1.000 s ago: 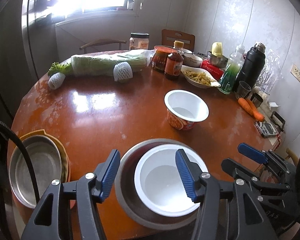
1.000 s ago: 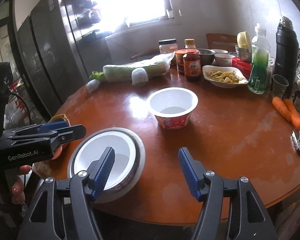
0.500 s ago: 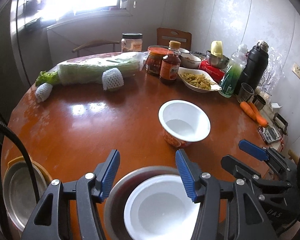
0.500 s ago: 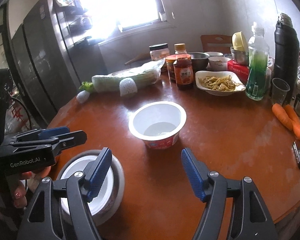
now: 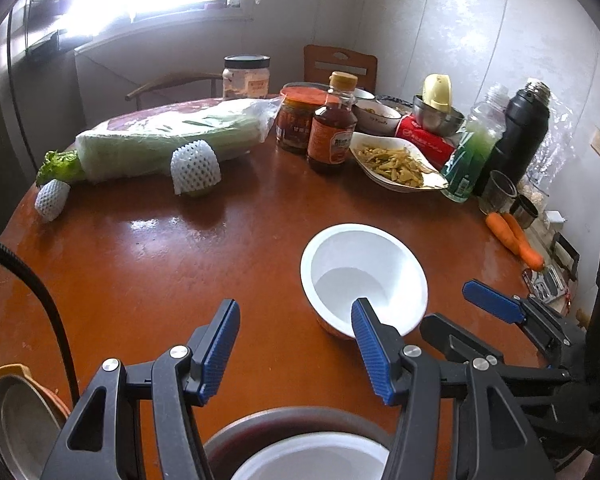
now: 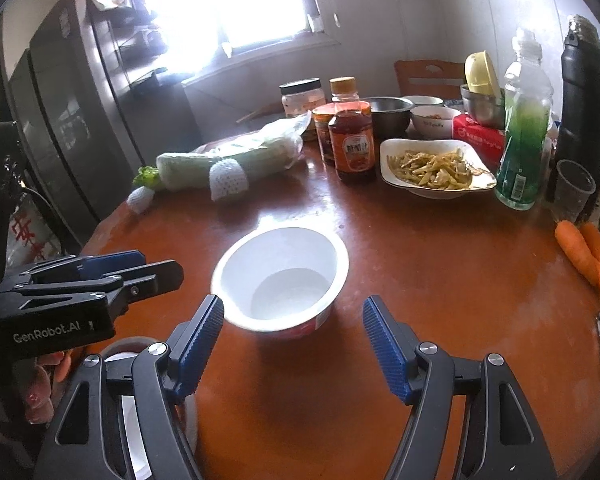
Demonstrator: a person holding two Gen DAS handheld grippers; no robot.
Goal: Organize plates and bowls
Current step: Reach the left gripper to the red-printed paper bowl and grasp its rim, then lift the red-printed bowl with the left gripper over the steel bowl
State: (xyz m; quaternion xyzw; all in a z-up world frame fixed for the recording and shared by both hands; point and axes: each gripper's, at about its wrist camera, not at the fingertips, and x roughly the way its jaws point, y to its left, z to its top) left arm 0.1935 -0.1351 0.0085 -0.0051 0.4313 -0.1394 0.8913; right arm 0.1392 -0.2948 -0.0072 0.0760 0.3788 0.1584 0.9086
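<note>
A white paper bowl with a red label [image 5: 364, 276] [image 6: 280, 276] stands empty in the middle of the round brown table [image 5: 160, 264]. My left gripper [image 5: 294, 320] is open and empty, and its right finger overlaps the bowl's near rim in the picture. My right gripper [image 6: 293, 308] is open just short of the same bowl, its pads not touching it. Each gripper shows in the other's view: the right gripper [image 5: 492, 308] and the left gripper [image 6: 120, 276]. A white bowl nested in a grey metal bowl [image 5: 284, 424] [image 6: 132, 420] sits at the near edge.
A metal plate on a yellow dish [image 5: 16, 432] lies near left. Along the far side are a wrapped cabbage [image 5: 168, 140], a sauce bottle [image 5: 332, 136], a plate of food [image 6: 436, 168], a green bottle [image 6: 524, 136], a black flask [image 6: 584, 104] and carrots [image 6: 588, 256].
Both grippers have moved forward over the table towards the white paper bowl. The nested bowls have slid down to the bottom of both views. The right jaws stand a little wider.
</note>
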